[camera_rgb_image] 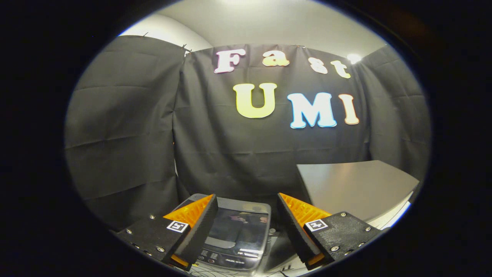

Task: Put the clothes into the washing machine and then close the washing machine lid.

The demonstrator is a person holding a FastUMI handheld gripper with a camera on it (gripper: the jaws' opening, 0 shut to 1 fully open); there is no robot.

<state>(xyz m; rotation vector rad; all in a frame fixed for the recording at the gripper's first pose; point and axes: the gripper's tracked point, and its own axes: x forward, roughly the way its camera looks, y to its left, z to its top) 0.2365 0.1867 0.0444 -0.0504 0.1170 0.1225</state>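
A small grey top-loading washing machine sits low, just beyond and between my fingers, against the black cloth wall. Its dark glossy lid lies flat and shut, mirroring the booth, with a control strip along its near edge. My gripper hovers above it, open, with a wide gap and nothing held between the fingers. I see no clothes.
A grey table top stands to the right of the machine, reaching past my right finger, with a pale edge on its near side. Black cloth walls close in behind and on the left.
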